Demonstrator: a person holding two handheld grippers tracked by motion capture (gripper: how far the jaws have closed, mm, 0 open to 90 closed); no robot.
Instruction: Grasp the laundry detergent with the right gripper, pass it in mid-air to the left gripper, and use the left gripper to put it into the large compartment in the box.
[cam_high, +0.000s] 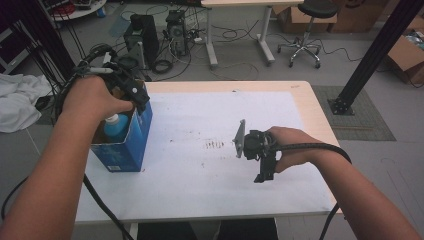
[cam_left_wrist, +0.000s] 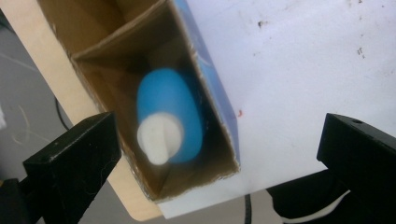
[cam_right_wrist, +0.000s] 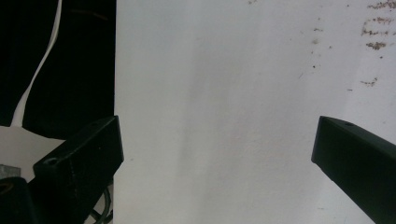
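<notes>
A box (cam_high: 125, 142) stands at the left edge of the table (cam_high: 210, 200), with a bottle (cam_high: 116, 126) upright inside it. The left gripper (cam_high: 131, 92) hangs directly above the box, its jaws spread wide on either side of the opening; in the left gripper view the bottle (cam_left_wrist: 169, 119) sits in the near compartment, beyond a divider. The right gripper (cam_high: 260, 155) is held over the table's right half, well apart from the box, jaws wide apart above bare tabletop.
</notes>
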